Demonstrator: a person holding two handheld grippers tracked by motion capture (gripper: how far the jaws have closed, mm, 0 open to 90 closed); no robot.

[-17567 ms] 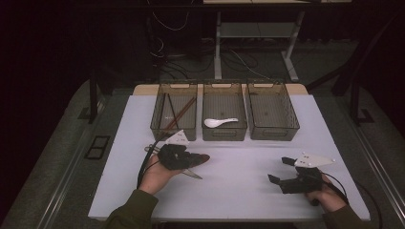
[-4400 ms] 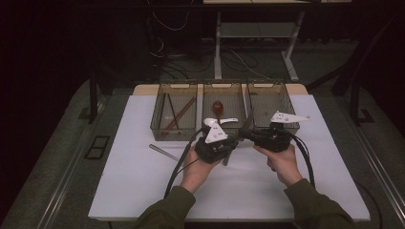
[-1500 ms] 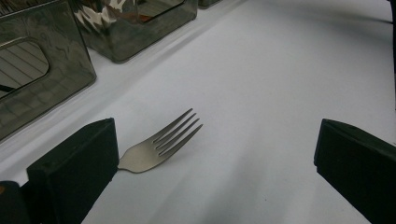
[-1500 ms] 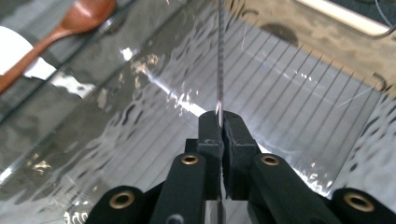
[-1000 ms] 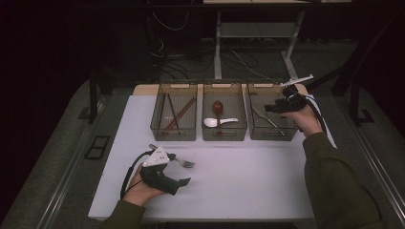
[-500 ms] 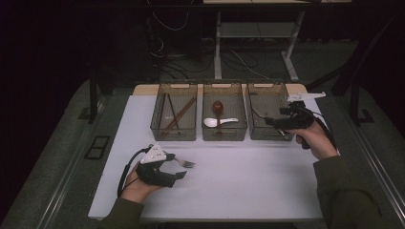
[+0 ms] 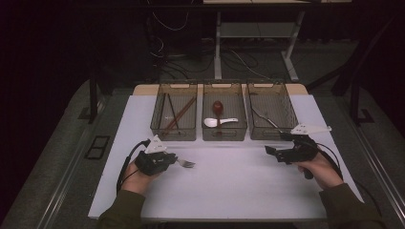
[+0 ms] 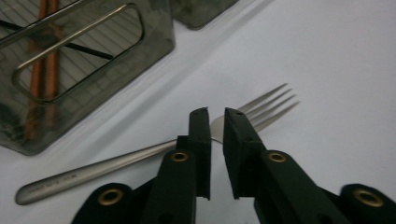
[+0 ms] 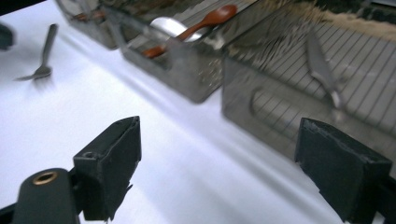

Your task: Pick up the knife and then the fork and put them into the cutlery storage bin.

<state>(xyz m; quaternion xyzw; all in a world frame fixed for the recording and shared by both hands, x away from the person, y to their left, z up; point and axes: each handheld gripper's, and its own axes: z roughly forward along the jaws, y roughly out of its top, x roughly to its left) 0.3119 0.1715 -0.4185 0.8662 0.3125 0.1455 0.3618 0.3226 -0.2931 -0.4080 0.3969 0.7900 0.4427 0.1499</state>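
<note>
A metal fork [image 7: 186, 163] lies flat on the white table [image 7: 229, 186] at the front left. My left gripper [image 7: 174, 160] hovers low over it. In the left gripper view its jaws stand almost together [image 8: 217, 115] with only a thin slit, and the fork [image 8: 264, 103] runs crosswise under the tips, not clamped. My right gripper [image 7: 275, 147] is at the front right, just before the right tray [image 7: 285, 98]. Its jaws stand wide apart [image 9: 219, 135] with bare table between them.
Three smoky wire trays stand in a row at the back. The left tray [image 7: 157, 112] holds chopsticks [image 7: 177, 114]. A red wooden spoon [image 7: 218, 107] and a white spoon [image 7: 216, 122] share the middle one. A metal utensil [image 7: 264, 119] lies in the right tray.
My right gripper has come down and back from above the right tray to the table in front of it. The left gripper has edged toward the fork.
</note>
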